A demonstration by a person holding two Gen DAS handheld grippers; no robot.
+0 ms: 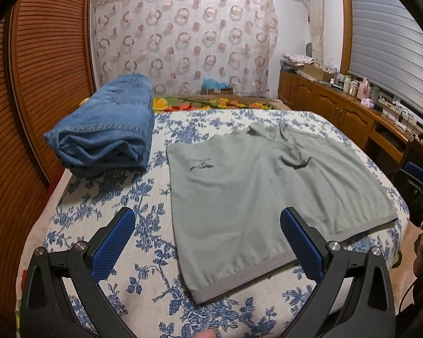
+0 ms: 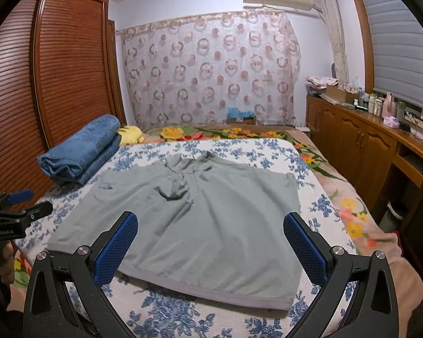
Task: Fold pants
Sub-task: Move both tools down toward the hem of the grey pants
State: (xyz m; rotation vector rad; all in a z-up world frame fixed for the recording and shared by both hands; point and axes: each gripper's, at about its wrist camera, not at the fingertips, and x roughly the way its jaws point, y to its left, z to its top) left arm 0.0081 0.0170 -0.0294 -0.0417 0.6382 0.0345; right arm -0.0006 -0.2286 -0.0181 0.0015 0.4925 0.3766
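While both pairs of tongs hang wide apart and hold nothing, a pair of grey-green shorts (image 2: 211, 219) lies spread flat on a bed (image 2: 166, 312) covered in a blue floral sheet. The shorts lie straight ahead of the right tongs (image 2: 210, 249), whose blue pads straddle the nearest banded edge from above without touching it. The left tongs (image 1: 207, 243) sit over the left near corner of the same garment, one pad over bare sheet, the other over cloth. The garment's long axis appears to run left to right, with the bunched, wrinkled part at the far middle. Both tongs look about equally near the front edge. A folded stack of blue jeans (image 2: 81, 155) rests well apart at the far left.
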